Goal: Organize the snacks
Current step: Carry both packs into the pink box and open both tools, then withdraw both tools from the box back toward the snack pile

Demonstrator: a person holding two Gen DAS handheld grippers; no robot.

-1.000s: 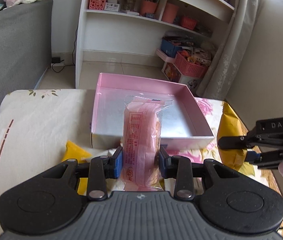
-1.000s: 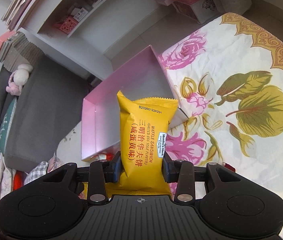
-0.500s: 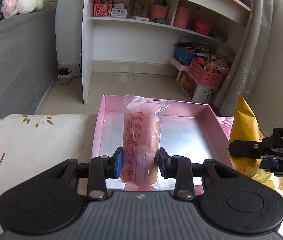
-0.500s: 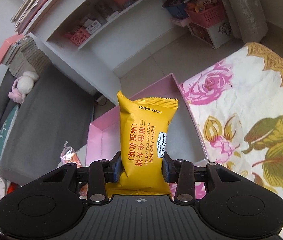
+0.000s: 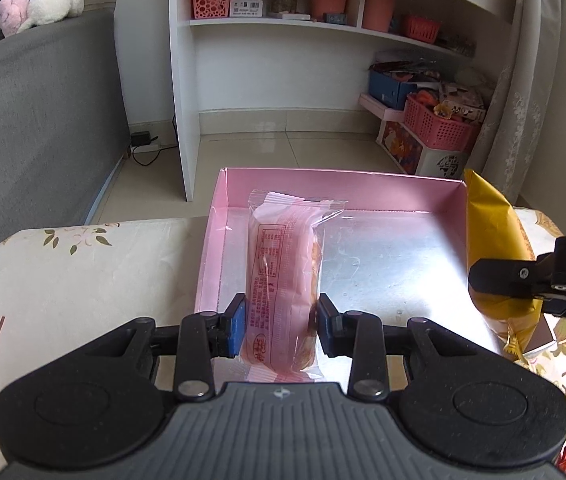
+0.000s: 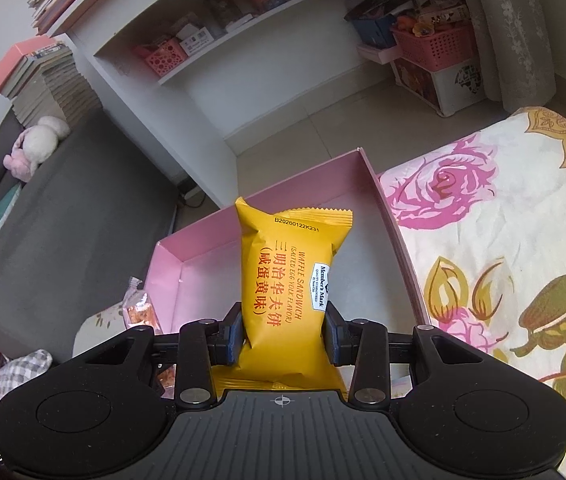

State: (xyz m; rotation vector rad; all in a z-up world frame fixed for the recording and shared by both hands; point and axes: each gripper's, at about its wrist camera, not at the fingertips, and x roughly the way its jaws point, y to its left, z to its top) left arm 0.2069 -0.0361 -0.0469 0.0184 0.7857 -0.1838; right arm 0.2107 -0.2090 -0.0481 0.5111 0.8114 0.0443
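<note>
Here, the left gripper (image 5: 279,326) clamps a pink snack packet (image 5: 283,280) above the open pink box's (image 5: 343,182) near-left part, while the right gripper (image 6: 283,334) pinches a yellow waffle sandwich packet (image 6: 289,276) over its right edge.

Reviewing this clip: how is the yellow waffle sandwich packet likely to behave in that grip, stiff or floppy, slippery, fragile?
The yellow packet stands straight up from the right gripper without drooping, so it is probably puffed and fairly stiff, and light. Its film looks smooth, so it might slip if the pads loosen. The label says waffle sandwich, so a harder squeeze could well crush it.
</note>
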